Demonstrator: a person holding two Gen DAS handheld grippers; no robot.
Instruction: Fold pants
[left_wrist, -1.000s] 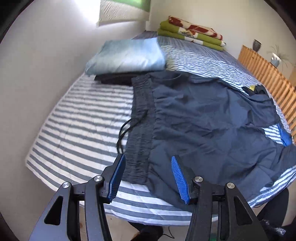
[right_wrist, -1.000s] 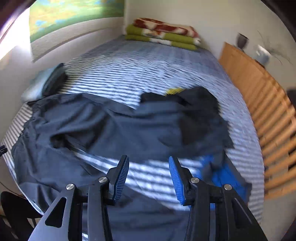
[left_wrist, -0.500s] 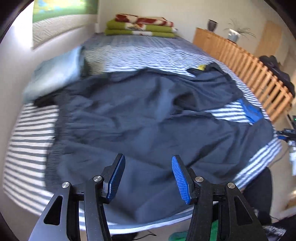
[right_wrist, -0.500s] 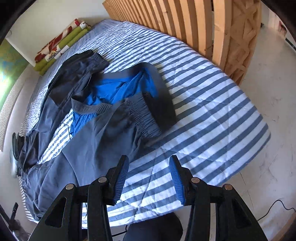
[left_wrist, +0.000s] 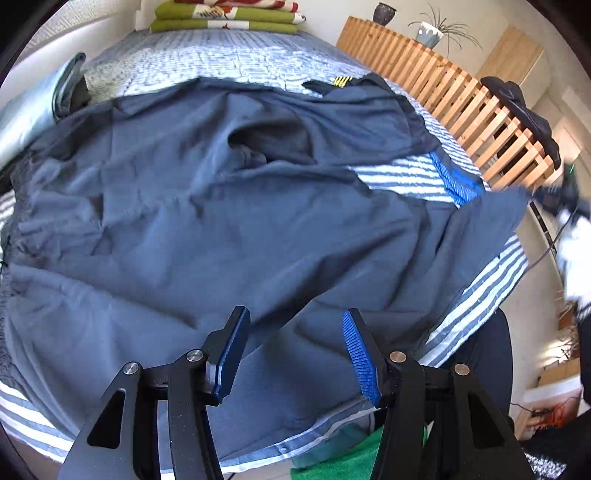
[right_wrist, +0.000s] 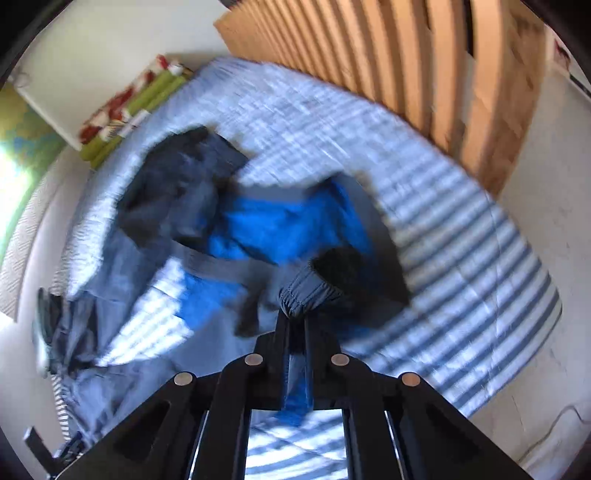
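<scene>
Dark blue pants lie spread and wrinkled across the striped bed, with bright blue lining showing at one leg end. My left gripper hovers open just above the near leg by the bed's front edge, with nothing between its pads. In the right wrist view my right gripper has its jaws closing, and the gathered elastic cuff of a pants leg is pinched between them. The blue lining lies behind that cuff. The right wrist picture is blurred by motion.
Folded green and red blankets sit at the head of the bed. A wooden slatted rail runs along the far side with dark clothing draped on it. A light blue folded cloth lies at left. Green fabric is on the floor below.
The left view swung from the waistband side across to the legs, gripper still open. The right gripper rolled, came down to the leg end and closed on the cuff.
</scene>
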